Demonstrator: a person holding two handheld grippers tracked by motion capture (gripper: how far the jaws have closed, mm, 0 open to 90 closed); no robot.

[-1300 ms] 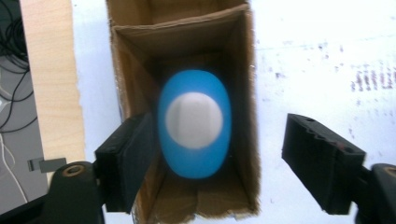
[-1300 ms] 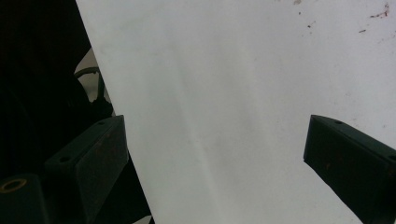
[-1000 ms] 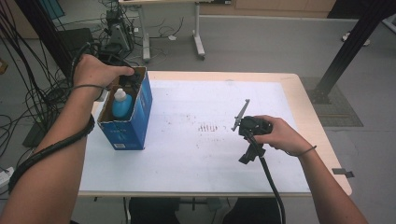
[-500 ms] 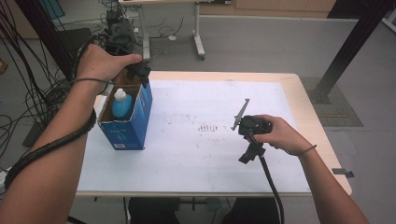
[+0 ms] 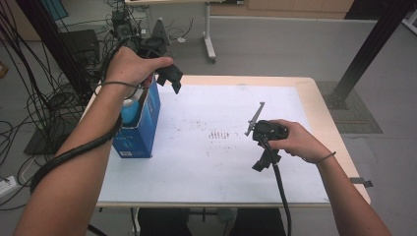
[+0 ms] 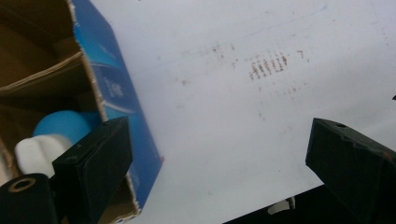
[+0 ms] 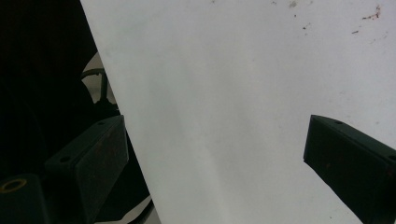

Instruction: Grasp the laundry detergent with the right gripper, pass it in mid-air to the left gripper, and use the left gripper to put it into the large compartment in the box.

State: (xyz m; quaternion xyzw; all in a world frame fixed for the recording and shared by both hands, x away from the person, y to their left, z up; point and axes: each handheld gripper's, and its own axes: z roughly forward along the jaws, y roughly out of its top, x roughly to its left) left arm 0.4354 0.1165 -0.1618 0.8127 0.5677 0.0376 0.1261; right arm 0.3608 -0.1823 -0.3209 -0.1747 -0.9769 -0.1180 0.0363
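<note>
A blue carton point(image 5: 142, 123) stands open-topped at the table's left, and a blue bottle with a white cap point(image 5: 129, 110) is upright inside it. My left gripper point(image 5: 171, 78) hovers just right of the carton's far corner, tilted down over the white table top. Its jaws have just been opening and now stand wide apart with nothing between them. In the left gripper view, the left gripper point(image 6: 219, 140) frames bare table, with the carton point(image 6: 112, 88) and bottle point(image 6: 60, 128) at the left. My right gripper point(image 5: 260, 162) rests low at centre-right, and in the right gripper view it point(image 7: 215, 135) is open and empty.
The white table top point(image 5: 206, 167) carries a patch of small brown marks point(image 5: 219, 133) in its middle. Cables and black stands crowd the floor to the left of the table. A desk leg stands beyond the far edge.
The left hand has drawn away from the carton's top, moving right and slightly up, and its jaws have spread wider. The bottle stays in the carton. The right hand has kept still.
</note>
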